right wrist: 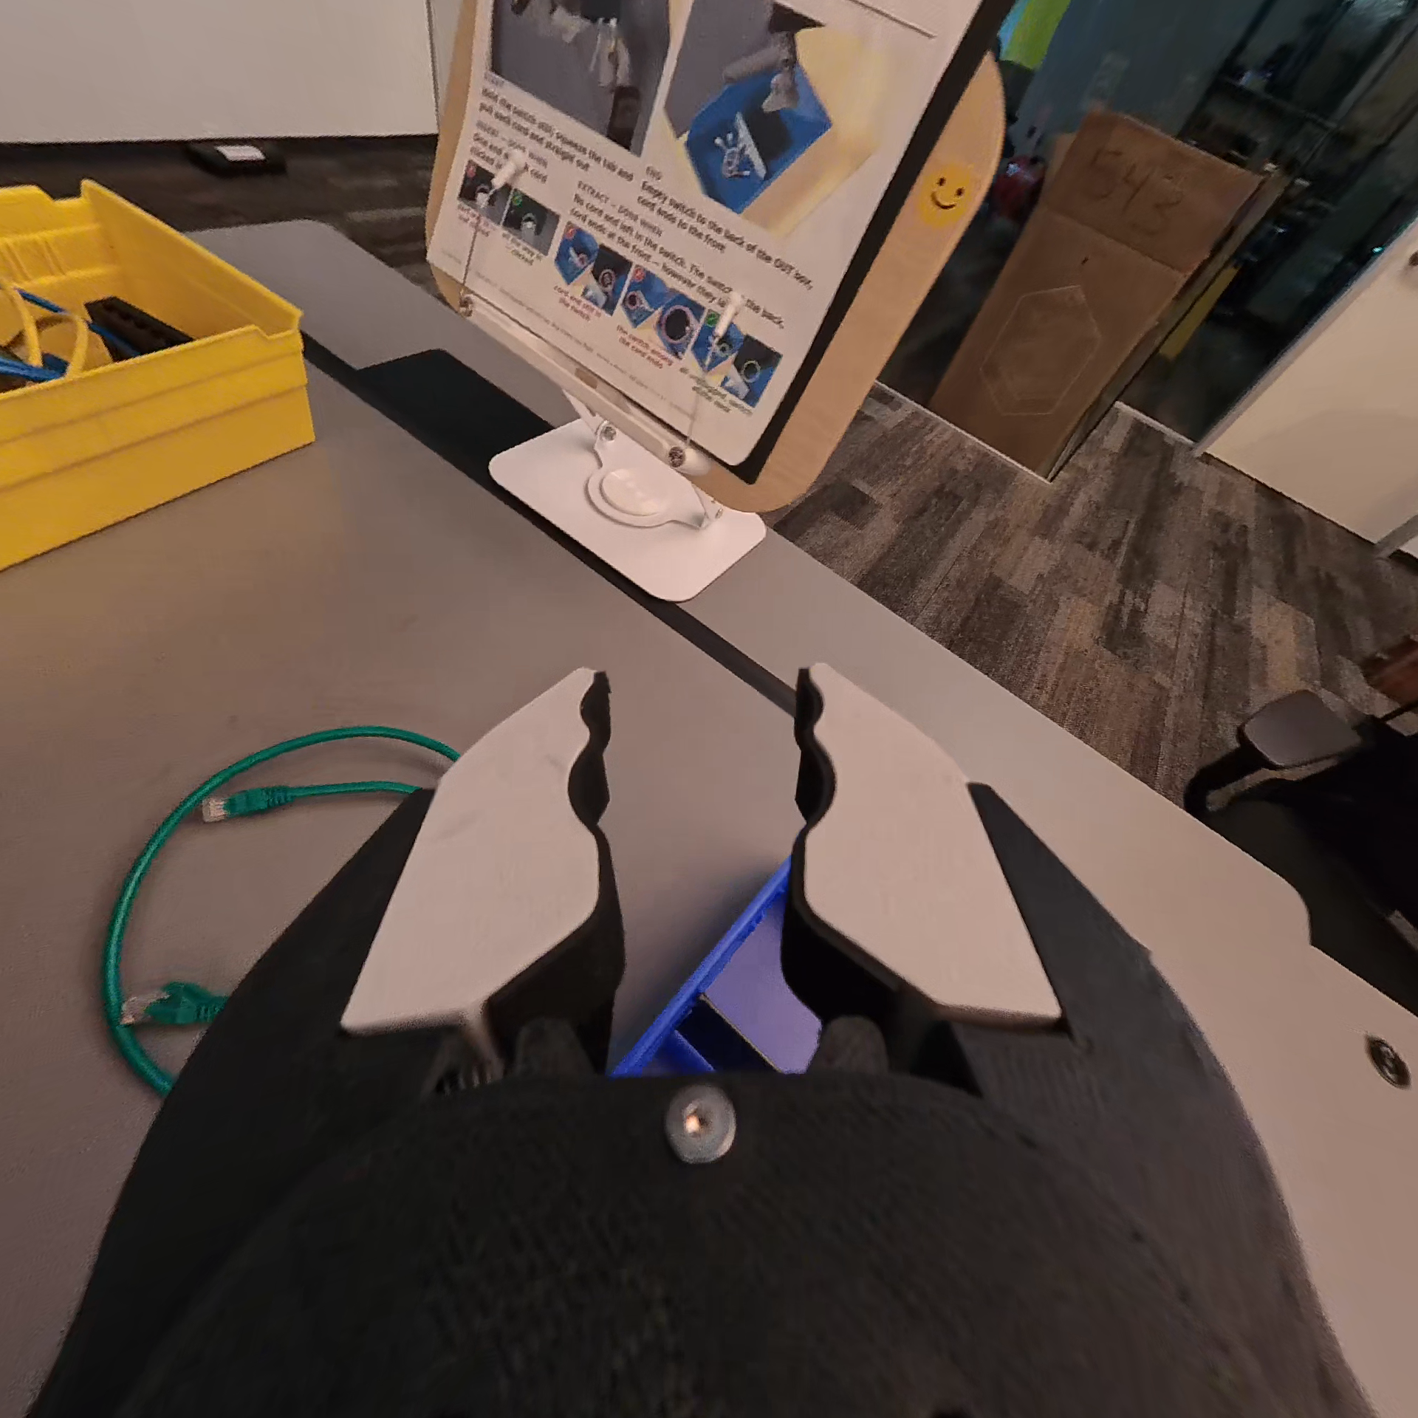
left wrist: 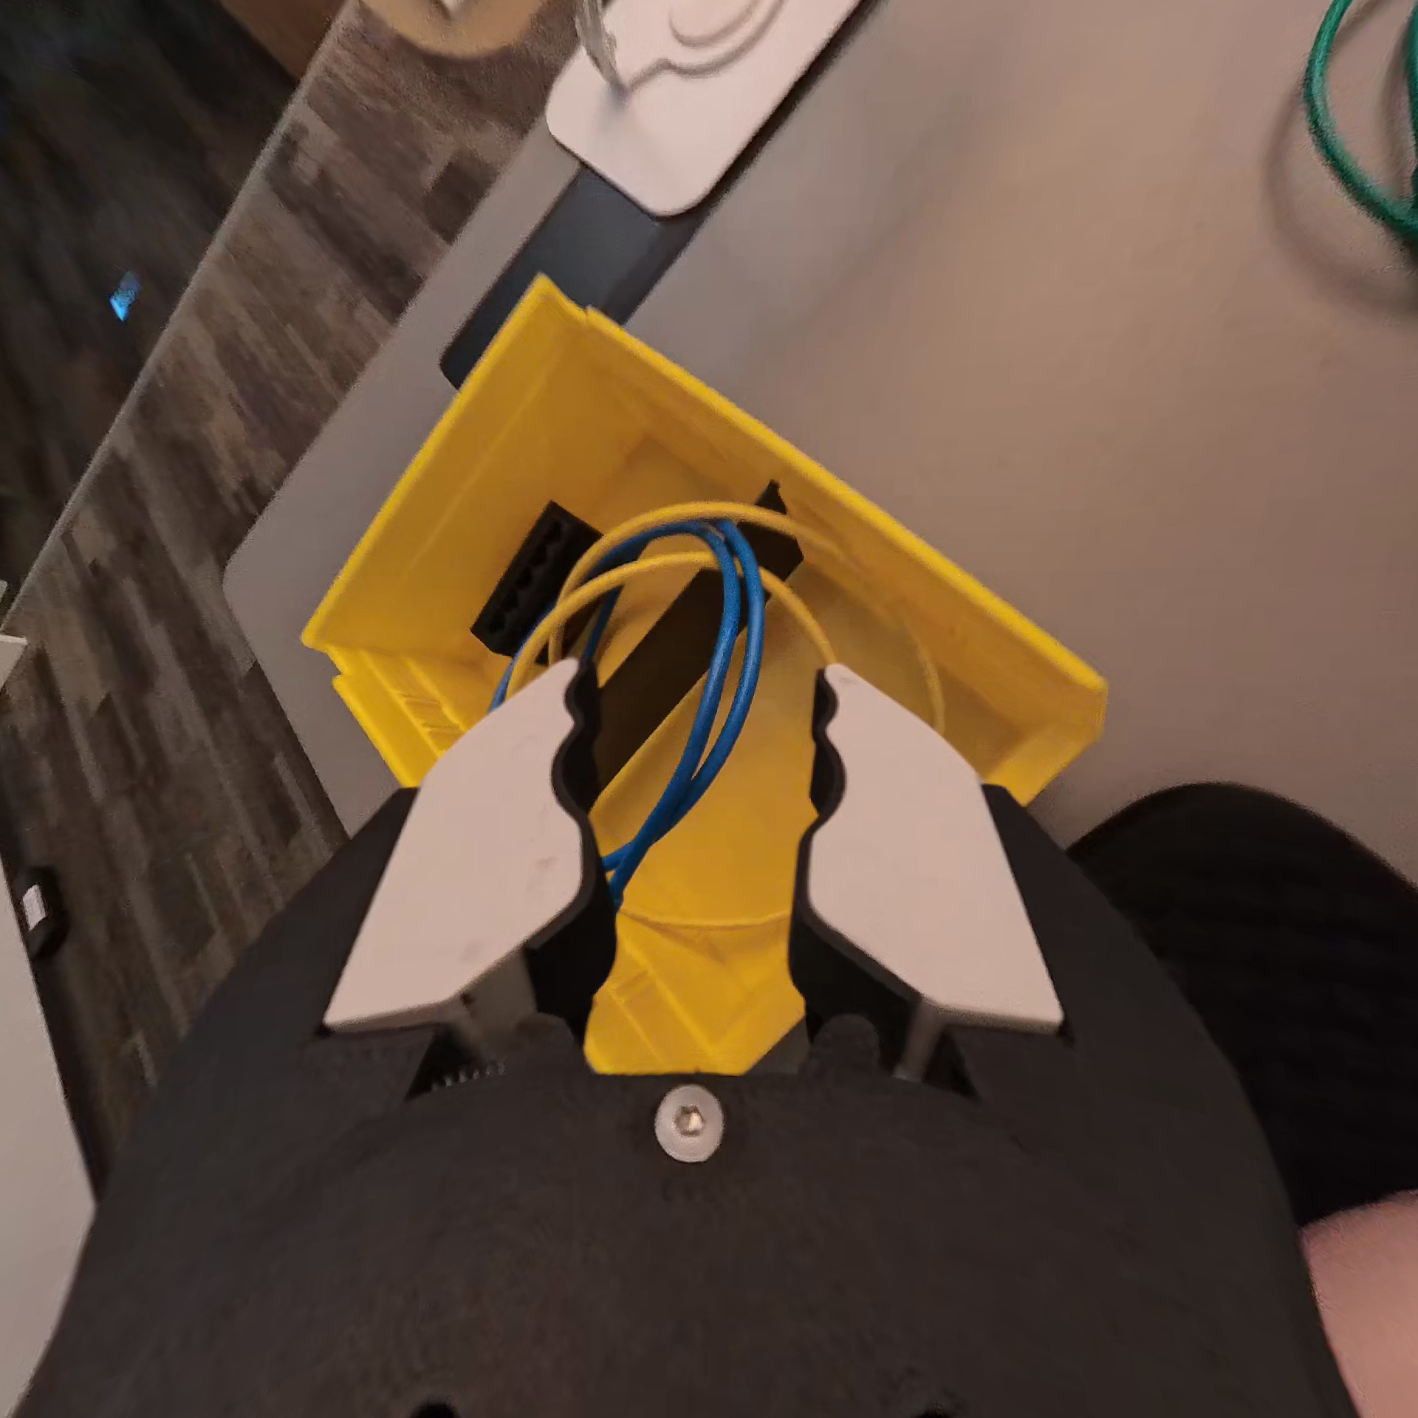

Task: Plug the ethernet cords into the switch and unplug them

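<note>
A yellow bin [left wrist: 491, 491] on the grey table holds a black switch [left wrist: 529, 575], a blue cord [left wrist: 721, 675] and a yellow cord [left wrist: 667, 572] looped together. My left gripper [left wrist: 702, 675] is open and empty, hovering over the bin above the cords. The bin also shows at the far left of the right wrist view [right wrist: 153, 414] with the switch [right wrist: 138, 326] inside. My right gripper [right wrist: 702, 679] is open and empty above the table. A green cord [right wrist: 192, 813] lies loose on the table to its left, both plugs free; part of it shows in the left wrist view [left wrist: 1350, 130].
A blue bin [right wrist: 737, 990] sits under my right gripper. An instruction sheet on a white stand [right wrist: 637, 529] stands at the table's far edge. A black strip [right wrist: 430, 391] runs along that edge. A cardboard box [right wrist: 1074, 322] and a dark chair [right wrist: 1297, 760] are beyond the table. Tip to tip, the grippers are about 50 centimeters apart.
</note>
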A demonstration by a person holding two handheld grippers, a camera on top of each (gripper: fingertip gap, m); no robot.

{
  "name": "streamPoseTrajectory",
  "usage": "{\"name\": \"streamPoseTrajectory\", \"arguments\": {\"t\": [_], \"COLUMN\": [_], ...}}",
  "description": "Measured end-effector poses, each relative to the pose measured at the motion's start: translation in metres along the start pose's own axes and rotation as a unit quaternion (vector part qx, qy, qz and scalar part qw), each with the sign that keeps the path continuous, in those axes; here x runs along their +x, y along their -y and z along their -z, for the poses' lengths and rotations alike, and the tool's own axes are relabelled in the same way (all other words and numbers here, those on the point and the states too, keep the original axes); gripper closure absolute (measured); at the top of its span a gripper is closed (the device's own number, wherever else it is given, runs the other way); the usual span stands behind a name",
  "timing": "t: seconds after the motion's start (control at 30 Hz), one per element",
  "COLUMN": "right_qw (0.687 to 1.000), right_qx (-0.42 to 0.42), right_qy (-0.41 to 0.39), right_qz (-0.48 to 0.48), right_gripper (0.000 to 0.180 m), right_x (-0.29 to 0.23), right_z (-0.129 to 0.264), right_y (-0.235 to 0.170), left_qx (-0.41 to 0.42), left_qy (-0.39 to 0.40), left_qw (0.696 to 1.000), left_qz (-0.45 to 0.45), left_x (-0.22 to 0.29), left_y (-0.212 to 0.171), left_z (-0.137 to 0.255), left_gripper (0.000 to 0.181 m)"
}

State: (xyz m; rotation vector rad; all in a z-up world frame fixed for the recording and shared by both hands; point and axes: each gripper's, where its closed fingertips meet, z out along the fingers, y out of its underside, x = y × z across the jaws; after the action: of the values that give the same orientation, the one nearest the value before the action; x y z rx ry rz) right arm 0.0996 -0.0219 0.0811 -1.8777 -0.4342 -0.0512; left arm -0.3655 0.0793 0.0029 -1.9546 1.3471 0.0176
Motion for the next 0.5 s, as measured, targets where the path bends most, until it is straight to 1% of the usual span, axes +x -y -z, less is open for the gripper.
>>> {"name": "streamPoseTrajectory", "arguments": {"t": [0.03,0.13,0.2,0.27,0.3,0.37,0.4,0.43,0.5], "right_qw": [1.0,1.0,1.0,0.999,0.999,0.999,0.999,0.999,0.999], "right_qx": [0.0,0.001,0.001,0.001,0.001,0.003,0.005,0.006,0.007], "right_qy": [0.005,0.022,0.029,0.032,0.032,0.031,0.032,0.032,0.031], "right_qz": [0.0,-0.001,-0.004,-0.005,-0.007,-0.013,-0.016,-0.018,-0.02], "right_gripper": [0.132,0.132,0.132,0.132,0.132,0.132,0.133,0.133,0.133], "right_x": [-0.003,-0.01,-0.012,-0.012,-0.011,-0.009,-0.008,-0.008,-0.006], "right_z": [-0.002,-0.004,-0.005,-0.004,-0.004,-0.003,-0.003,-0.003,-0.003], "right_y": [0.001,0.001,0.001,0.0,-0.001,-0.001,-0.002,-0.002,-0.002], "left_qx": [-0.014,-0.062,-0.11,-0.159,-0.175,-0.178,-0.168,-0.155,-0.121], "left_qy": [-0.002,-0.02,-0.013,-0.007,-0.007,-0.012,-0.015,-0.001,0.048], "left_qw": [1.0,0.998,0.993,0.986,0.983,0.983,0.985,0.987,0.991], "left_qz": [-0.005,-0.021,-0.031,-0.041,-0.048,-0.051,-0.042,-0.033,-0.008], "left_x": [0.0,0.006,0.004,0.001,0.0,-0.002,-0.003,-0.008,-0.027], "left_y": [-0.006,-0.018,-0.03,-0.046,-0.052,-0.055,-0.052,-0.047,-0.035], "left_z": [-0.006,-0.027,-0.042,-0.054,-0.059,-0.064,-0.062,-0.057,-0.039], "left_gripper": [0.123,0.122,0.124,0.133,0.144,0.161,0.17,0.178,0.178]}}
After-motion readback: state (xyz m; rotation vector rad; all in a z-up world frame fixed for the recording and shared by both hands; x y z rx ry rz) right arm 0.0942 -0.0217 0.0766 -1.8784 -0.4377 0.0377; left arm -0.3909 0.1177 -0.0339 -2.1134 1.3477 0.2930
